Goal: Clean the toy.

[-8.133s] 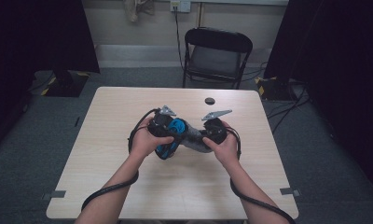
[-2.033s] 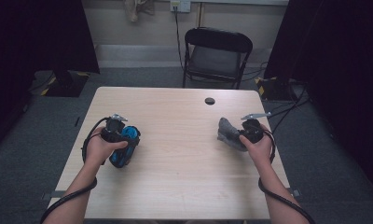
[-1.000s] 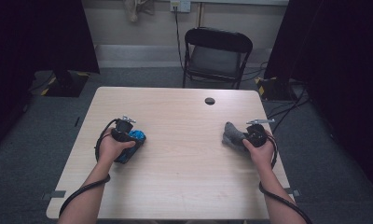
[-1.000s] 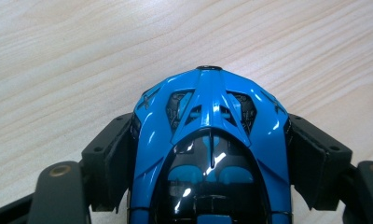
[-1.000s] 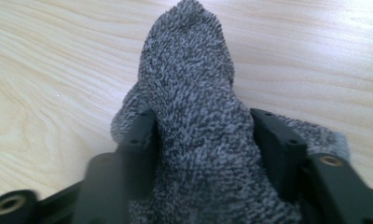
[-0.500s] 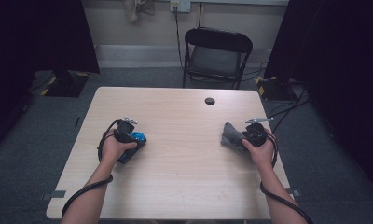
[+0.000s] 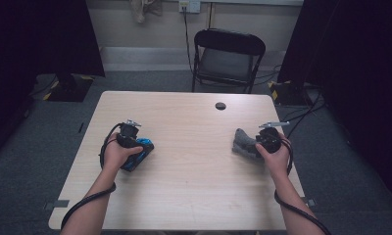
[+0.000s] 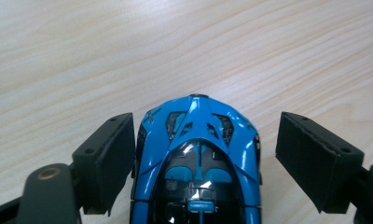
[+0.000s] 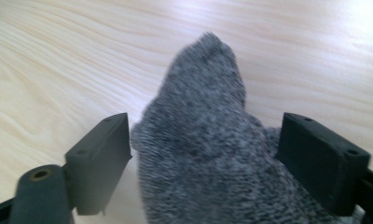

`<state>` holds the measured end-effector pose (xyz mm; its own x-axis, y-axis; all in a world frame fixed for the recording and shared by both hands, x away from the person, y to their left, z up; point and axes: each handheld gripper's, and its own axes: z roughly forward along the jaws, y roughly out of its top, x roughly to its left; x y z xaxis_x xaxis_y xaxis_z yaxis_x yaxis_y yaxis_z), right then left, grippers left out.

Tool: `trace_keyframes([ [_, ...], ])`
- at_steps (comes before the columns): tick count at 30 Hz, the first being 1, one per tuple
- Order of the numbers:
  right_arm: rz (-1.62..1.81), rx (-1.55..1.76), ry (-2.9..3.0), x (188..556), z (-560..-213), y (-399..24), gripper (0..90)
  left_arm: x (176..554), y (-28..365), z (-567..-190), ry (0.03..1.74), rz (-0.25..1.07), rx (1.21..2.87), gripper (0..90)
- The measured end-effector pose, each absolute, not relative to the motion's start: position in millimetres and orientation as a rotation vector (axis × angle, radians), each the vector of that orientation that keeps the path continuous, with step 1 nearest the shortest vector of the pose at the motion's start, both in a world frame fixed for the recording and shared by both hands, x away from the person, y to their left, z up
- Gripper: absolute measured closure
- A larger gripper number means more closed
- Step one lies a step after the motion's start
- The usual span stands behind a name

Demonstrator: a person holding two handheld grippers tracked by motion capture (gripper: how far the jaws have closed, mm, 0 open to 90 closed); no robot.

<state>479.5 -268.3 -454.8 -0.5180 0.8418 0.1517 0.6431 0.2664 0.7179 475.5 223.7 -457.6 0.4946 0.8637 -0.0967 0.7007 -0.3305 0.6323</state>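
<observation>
Item 1: blue toy car. Set on the bench toward its left edge, nose pointing away from the left tool. Flanked by the spread jaws; a clear gap at the right pad, the left pad close alongside, contact there hard to judge. Jaws just opened wider, car between them but not pinched. Judged as released: resting on the bench by its own weight.

Item 2: grey knitted sock. Lying crumpled toward the right edge of the bench, well apart from the car. Between the spread jaws of the right tool, which have just opened; fabric near both pads, not squeezed.

Arrangement: the two items parted to opposite sides, apparently to leave each lying separately.

Also noted: black folding chair beyond the bench; small dark round fitting near the far edge.
</observation>
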Motion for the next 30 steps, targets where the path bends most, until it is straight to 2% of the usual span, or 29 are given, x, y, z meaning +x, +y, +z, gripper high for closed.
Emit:
trace_keyframes([
  [15, 1.133, 1.270, 2.340, 465.8, -432.0, -248.0, 15.3, 454.0, 216.0, -437.8, 1.181, 0.273, 2.086, 16.3],
  [30, 1.176, 1.169, 2.425, 450.8, -433.3, -223.8, 15.7, 426.1, 195.3, -428.3, 1.037, 0.217, 2.098, 15.8],
])
